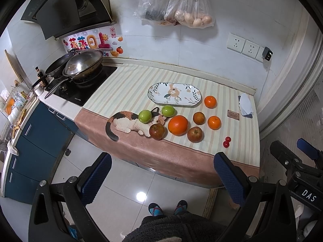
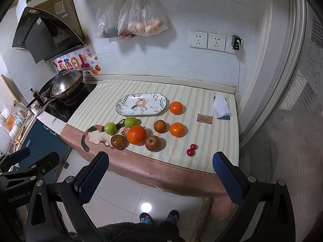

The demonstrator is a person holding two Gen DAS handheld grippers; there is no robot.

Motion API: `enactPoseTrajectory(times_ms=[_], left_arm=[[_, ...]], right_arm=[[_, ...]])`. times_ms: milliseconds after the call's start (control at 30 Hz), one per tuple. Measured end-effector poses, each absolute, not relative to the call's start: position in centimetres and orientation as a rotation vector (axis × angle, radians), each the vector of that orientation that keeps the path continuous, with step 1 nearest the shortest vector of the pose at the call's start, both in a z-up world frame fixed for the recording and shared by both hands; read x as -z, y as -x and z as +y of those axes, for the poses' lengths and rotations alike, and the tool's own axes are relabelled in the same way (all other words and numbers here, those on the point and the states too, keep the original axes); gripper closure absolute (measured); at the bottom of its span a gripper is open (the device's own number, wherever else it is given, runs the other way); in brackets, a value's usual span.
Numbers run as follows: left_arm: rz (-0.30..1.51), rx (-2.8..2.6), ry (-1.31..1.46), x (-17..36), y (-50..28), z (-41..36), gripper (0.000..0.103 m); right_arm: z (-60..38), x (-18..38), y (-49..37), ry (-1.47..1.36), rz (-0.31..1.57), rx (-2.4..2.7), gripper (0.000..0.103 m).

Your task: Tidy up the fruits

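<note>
Fruit lies on a striped cloth on the counter: a big orange (image 1: 177, 125) (image 2: 136, 135), two smaller oranges (image 1: 210, 101) (image 1: 214, 122), two green apples (image 1: 145, 116) (image 1: 168, 111), three reddish apples (image 1: 157, 131) (image 1: 194, 134) (image 1: 198, 118) and two cherry tomatoes (image 1: 227, 141) (image 2: 191, 149). An empty oval floral plate (image 1: 174, 93) (image 2: 141, 103) sits behind them. My left gripper (image 1: 161, 173) and right gripper (image 2: 160, 171) are both open and empty, held in front of the counter edge, above the floor.
A knitted cat mat (image 1: 129, 124) lies under the left fruit. A stove with woks (image 1: 82, 64) stands at the left. A folded cloth on a phone (image 1: 245, 105) lies at the right. Bags (image 1: 181, 10) hang on the wall. The person's feet (image 1: 167, 207) are below.
</note>
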State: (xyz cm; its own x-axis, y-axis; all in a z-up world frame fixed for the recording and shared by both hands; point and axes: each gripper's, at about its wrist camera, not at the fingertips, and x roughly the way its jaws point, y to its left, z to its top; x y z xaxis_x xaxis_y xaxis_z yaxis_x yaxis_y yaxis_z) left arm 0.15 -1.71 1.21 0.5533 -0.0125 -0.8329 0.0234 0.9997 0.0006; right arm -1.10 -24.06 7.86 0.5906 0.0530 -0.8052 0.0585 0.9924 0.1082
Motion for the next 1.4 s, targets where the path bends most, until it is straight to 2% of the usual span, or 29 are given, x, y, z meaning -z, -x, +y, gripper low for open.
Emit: enactPoseTrajectory(times_ms=[567,767,1033,1400], left_arm=[[0.985,0.022,-0.011,-1.1,-0.1,-1.8,0.0],[0.973,0.0,0.007,0.0,-2.8,0.0,0.0],[1.025,-0.059,-0.043,4.9,-9.3,3.5,0.0],[1.277,-0.152,-0.042,15.8,-20.3,6.7,0.0]], right_arm=[[-23.8,-8.2,0.8,-0.138,0.938,0.003,0.0],[-23.5,-7.5,0.0,-0.19,0.938,0.019,0.0],[-22.5,-2.2,-4.7,-0.279,0.984,0.03,0.0],[-20.1,11.3,-17.9,-0.415,1.21,-0.076,0.0]])
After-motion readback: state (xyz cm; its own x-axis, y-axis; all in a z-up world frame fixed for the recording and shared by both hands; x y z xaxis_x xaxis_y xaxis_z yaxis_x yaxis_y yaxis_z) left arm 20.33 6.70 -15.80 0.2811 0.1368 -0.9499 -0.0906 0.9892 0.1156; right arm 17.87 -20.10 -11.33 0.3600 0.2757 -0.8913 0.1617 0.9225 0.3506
